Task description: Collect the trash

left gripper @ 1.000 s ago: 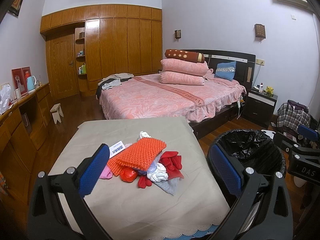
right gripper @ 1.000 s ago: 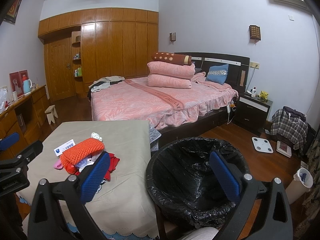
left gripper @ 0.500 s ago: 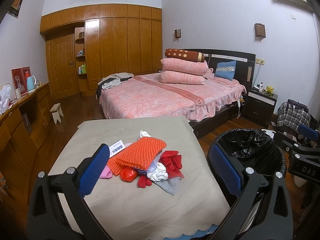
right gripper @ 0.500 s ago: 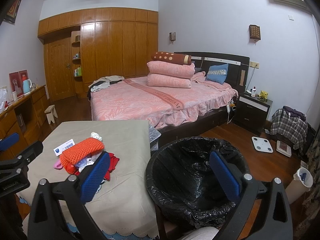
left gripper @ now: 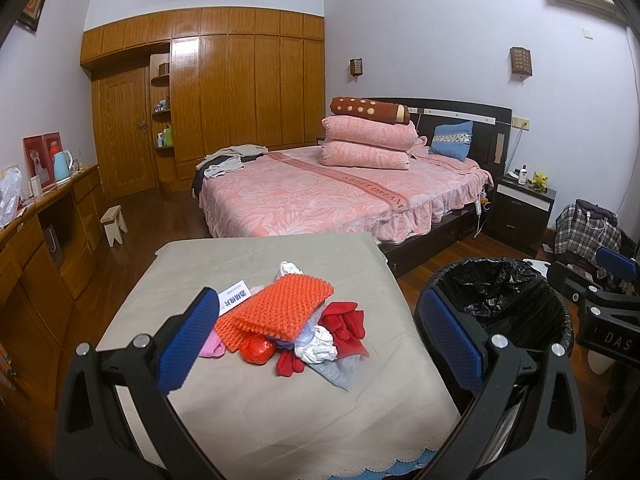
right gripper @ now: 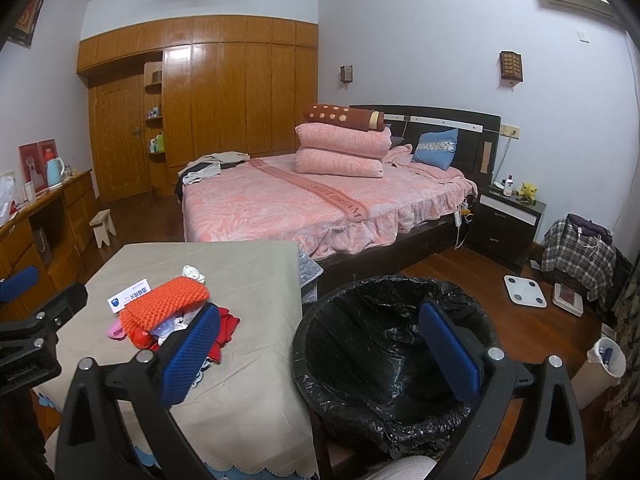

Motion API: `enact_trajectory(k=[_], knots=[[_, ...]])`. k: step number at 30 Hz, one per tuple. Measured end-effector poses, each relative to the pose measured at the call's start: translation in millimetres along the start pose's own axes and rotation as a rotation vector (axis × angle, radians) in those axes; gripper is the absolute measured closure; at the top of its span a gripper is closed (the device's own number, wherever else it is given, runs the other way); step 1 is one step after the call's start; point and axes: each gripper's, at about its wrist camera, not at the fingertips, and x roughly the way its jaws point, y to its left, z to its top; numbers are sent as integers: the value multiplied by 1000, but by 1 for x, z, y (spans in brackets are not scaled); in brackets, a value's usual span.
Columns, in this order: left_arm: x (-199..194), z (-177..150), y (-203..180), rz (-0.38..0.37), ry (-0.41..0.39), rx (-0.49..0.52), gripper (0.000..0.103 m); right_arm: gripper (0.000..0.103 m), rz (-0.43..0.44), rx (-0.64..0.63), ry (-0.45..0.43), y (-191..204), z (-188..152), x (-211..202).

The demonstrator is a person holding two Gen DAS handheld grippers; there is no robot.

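Observation:
A heap of trash lies mid-table: an orange knitted pad (left gripper: 276, 309) (right gripper: 166, 302) on top, red gloves (left gripper: 345, 322), crumpled white tissue (left gripper: 318, 347), a white-and-blue card (left gripper: 235, 298) (right gripper: 129, 296) and a red wrapper (left gripper: 257, 351). A black-lined trash bin (left gripper: 500, 300) (right gripper: 384, 344) stands to the right of the table (left gripper: 280, 404). My left gripper (left gripper: 316, 340) hangs open in front of the heap, empty. Open and empty too, my right gripper (right gripper: 320, 354) hovers over the bin's near rim.
A pink bed (left gripper: 320, 200) fills the room behind the table. A wooden desk (left gripper: 36, 240) runs along the left wall, and a small stool (left gripper: 114, 224) stands on the floor. A nightstand (right gripper: 506, 220), a plaid bag (right gripper: 578, 252) and a white scale (right gripper: 524, 290) sit at right.

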Motion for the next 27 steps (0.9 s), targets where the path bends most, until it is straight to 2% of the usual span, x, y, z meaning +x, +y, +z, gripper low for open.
enact_trajectory(k=[10,21,27], knots=[[2,-3,0,-2,4,2,5,6,3,-2,3,3,1,0],[13,-14,9,-8,15,-6,5,6,29,-21,9,16,1,24],[31,-22,21,-3,19,-10,5,6,53,-21,17,29,-3,51]])
